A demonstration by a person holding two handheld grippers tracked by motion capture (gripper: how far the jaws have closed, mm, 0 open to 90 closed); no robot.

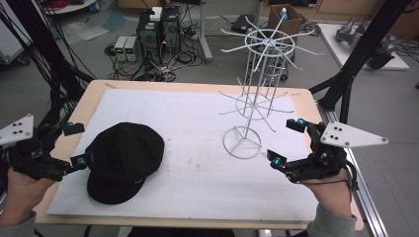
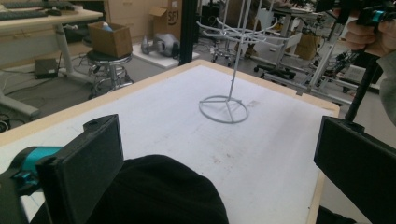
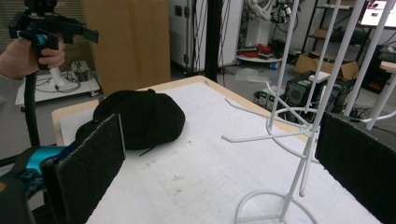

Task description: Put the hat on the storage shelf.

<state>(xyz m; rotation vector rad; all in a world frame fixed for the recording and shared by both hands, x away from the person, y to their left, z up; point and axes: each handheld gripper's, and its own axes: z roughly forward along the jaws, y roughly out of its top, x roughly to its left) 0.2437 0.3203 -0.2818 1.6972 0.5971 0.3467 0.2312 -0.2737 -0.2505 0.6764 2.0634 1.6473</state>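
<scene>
A soft black cap (image 1: 124, 160) of matte cloth, round-crowned with a short brim, is seen lying flat on the white mat (image 1: 197, 182) at the left of the table (image 1: 94, 96), its brim turned toward the near edge. The mat is thin and faintly stained at its middle; pale wood shows around it as a narrow border. Toward the right stands a white wire rack (image 1: 257, 89) — a ring base, a slim upright stem and tiers of thin hooks spreading outward, with nothing hung on them.

The left gripper (image 1: 79, 144) is held just beside the cap's left rim, its jaws spread wide with the crown lying between and below them in the left gripper view. The right gripper (image 1: 287, 142) is held near the rack's base, jaws likewise wide apart and holding nothing. Between cap and rack a broad stretch of bare mat lies open.
</scene>
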